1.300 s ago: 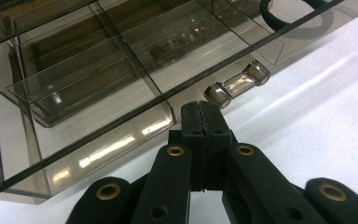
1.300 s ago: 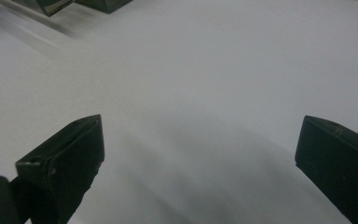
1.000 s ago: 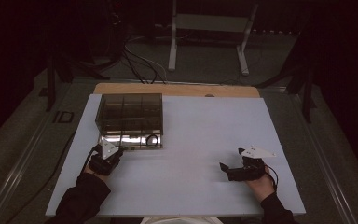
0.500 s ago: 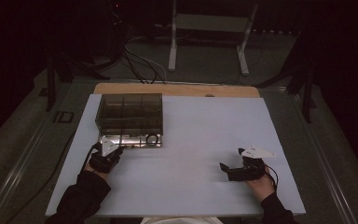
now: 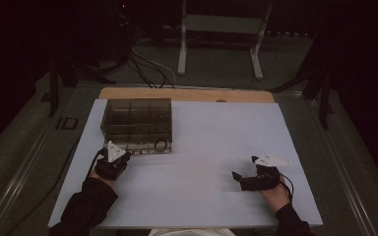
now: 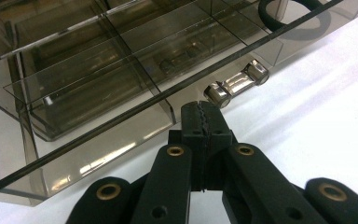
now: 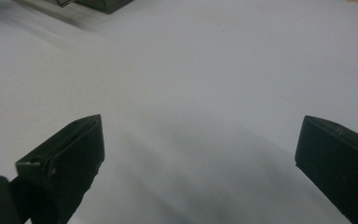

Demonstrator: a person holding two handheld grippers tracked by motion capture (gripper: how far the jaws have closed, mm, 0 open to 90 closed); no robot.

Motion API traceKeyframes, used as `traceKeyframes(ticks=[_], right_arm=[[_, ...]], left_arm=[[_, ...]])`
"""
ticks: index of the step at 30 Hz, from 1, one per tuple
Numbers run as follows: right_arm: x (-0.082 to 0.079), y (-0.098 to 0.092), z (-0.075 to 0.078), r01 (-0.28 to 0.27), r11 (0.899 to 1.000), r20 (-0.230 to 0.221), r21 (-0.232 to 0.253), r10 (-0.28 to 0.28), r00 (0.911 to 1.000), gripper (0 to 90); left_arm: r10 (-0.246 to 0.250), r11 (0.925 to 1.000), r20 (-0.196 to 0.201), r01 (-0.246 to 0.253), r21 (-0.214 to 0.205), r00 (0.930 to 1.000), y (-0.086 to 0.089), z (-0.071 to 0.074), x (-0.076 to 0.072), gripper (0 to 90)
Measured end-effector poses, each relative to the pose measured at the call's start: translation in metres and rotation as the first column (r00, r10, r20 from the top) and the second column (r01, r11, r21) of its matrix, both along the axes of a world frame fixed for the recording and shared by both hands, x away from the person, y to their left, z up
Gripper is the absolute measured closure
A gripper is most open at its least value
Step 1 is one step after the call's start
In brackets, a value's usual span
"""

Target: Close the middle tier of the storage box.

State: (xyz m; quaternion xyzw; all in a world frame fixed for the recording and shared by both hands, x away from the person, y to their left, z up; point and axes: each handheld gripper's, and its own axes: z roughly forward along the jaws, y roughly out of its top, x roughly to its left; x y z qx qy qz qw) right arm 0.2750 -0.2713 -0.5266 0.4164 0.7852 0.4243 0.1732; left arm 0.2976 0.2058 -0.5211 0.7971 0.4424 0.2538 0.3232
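On the left of the white worktop (image 5: 202,147), the left tool (image 6: 207,116) sits closed on nothing, its tip just short of the metal latch (image 6: 235,87) on the smoky box (image 5: 137,124). A black ring (image 6: 289,16) lies inside. Well right, the right tool (image 7: 198,154) gapes wide, empty.

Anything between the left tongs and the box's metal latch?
Nothing visible. The left tongs, shut and holding nothing, sit just short of the metal latch on the front of the smoked plastic box, with bare white tabletop in the gap.
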Motion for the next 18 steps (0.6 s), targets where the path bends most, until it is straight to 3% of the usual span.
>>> traceKeyframes(ticks=[18], right_arm=[[0.0000, 0.0000, 0.0001, 0.000, 1.000, 0.001, 0.000, 0.000, 1.0000, 1.3]], left_arm=[[0.010, 0.9999, 0.014, -0.010, 0.007, 0.9999, -0.0021, 0.0011, 0.0099, 90.0]])
